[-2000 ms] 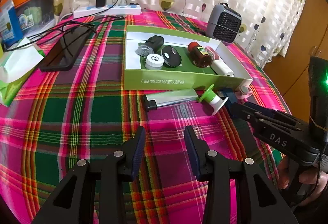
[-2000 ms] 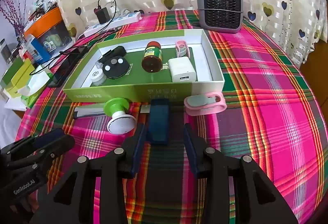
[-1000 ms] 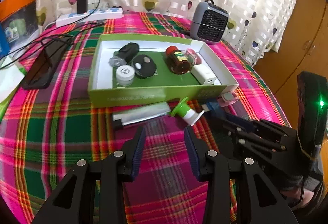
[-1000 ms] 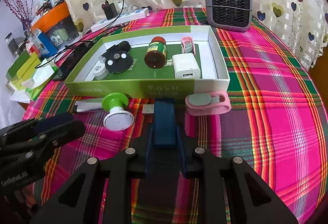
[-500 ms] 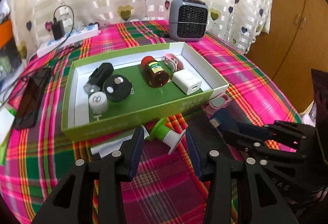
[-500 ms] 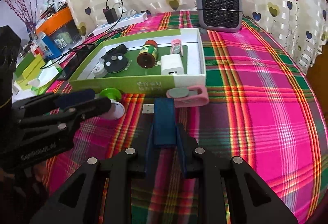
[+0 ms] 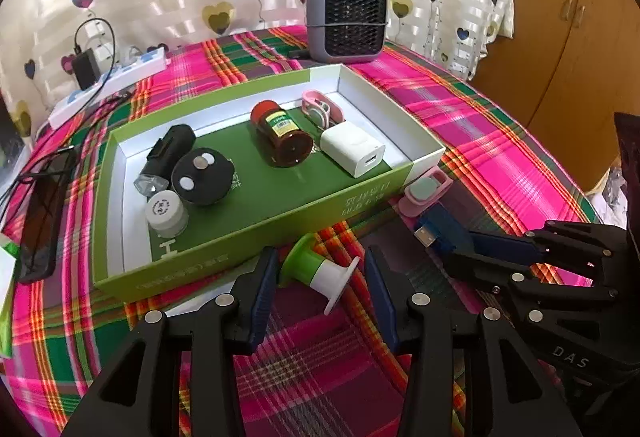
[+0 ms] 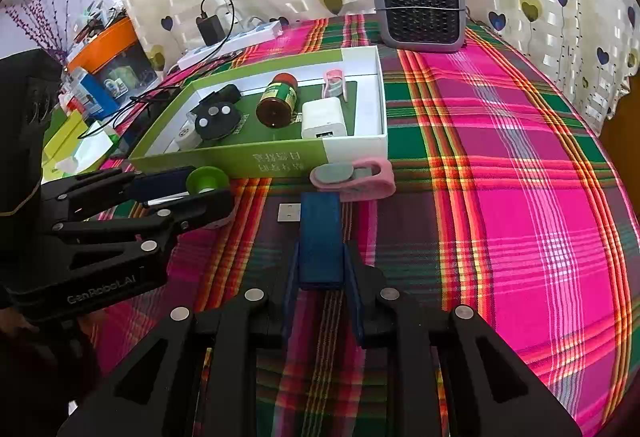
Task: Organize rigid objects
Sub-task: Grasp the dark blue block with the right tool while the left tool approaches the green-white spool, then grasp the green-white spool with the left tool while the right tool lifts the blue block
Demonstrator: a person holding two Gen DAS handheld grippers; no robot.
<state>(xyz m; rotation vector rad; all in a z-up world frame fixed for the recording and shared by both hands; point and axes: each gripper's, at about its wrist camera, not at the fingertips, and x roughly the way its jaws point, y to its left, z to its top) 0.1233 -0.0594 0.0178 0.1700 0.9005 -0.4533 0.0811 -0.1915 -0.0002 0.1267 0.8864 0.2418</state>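
Measured against the green box (image 7: 256, 237), the left gripper (image 7: 318, 289) has swung in from the open tablecloth to sit just in front of the near wall, and its jaws are opening, now standing wide on either side of the green-and-white spool (image 7: 320, 271), whose green flange nearly meets the left pad while the right pad stands clear; nothing is pinched yet. That suggests the spool is the next pick, while the silver tube seen earlier beside it now lies mostly hidden under the left finger. The right gripper (image 8: 320, 301) is clamped on the blue USB stick (image 8: 320, 241), which two seconds ago lay loose between spread fingers; it hangs just short of the box's near right corner, next to the pink clip (image 8: 352, 177) that touches the wall. Inside the box the brown bottle (image 7: 282, 133), white charger (image 7: 352, 149) and black remote (image 7: 202, 175) lie as before, so three or four pieces remain outside.
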